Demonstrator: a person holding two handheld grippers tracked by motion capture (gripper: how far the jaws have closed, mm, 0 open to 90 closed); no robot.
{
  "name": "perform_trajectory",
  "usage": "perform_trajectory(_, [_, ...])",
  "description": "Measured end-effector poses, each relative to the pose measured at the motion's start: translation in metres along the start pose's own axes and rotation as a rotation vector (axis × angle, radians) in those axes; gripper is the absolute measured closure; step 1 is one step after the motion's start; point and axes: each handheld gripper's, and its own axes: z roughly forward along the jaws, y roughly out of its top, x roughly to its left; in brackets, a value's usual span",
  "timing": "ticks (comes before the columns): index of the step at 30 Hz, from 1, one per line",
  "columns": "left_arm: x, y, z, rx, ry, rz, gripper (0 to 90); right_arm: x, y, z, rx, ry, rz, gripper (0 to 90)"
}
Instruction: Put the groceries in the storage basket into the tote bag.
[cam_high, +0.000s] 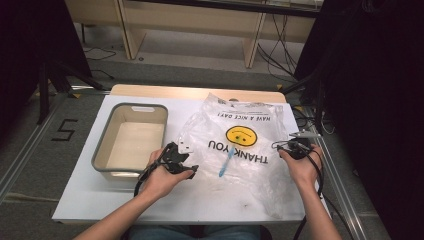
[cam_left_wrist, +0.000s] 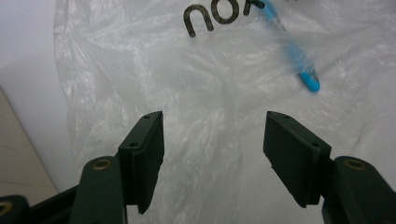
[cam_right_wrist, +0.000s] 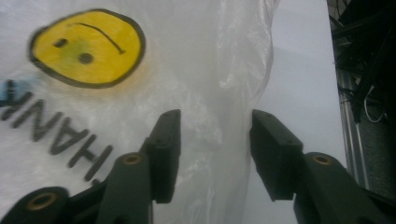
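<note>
With both of my grippers parked at the near edges of the plastic bag, the next move turns on where the blue toothbrush lies inside it. My left gripper has its jaws spread with nothing pinched; in the left gripper view only crinkled film sits between and beyond its pads, and the toothbrush lies at about one o'clock from that gap, well past the jaw tips. My right gripper also stands spread, its jaws straddling a raised fold at the bag's right edge without pressing it, so I judge it holds nothing.

Seen from the high view, the toothbrush sits between the two grippers and nearer my left one, just below the yellow smiley face and across the "THANK YOU" lettering. Its long axis runs roughly twelve to six on the surface, tilted a little toward one and seven, so it lies crosswise to the line joining my two hands. The bag is spread flat on the surface with its opening end away from me, I think, though I cannot tell for certain. The grey bin stands at about eleven o'clock from my left gripper, just beside the bag.
</note>
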Motion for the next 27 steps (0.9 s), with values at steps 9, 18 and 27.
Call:
perform_trajectory(9, [0.001, -0.006, 0.002, 0.054, 0.015, -0.003, 41.4, 0.009, -0.017, -0.05, -0.019, 0.095, 0.062, 42.1])
perform_trajectory(18, [-0.002, -0.008, 0.005, 0.069, 0.007, 0.003, 43.9, 0.029, -0.046, -0.062, 0.108, 0.226, 0.115, 39.2])
perform_trajectory(27, [-0.003, -0.009, 0.006, 0.071, -0.005, 0.0, 45.3, 0.06, -0.057, -0.047, 0.232, 0.292, 0.006, 42.5])
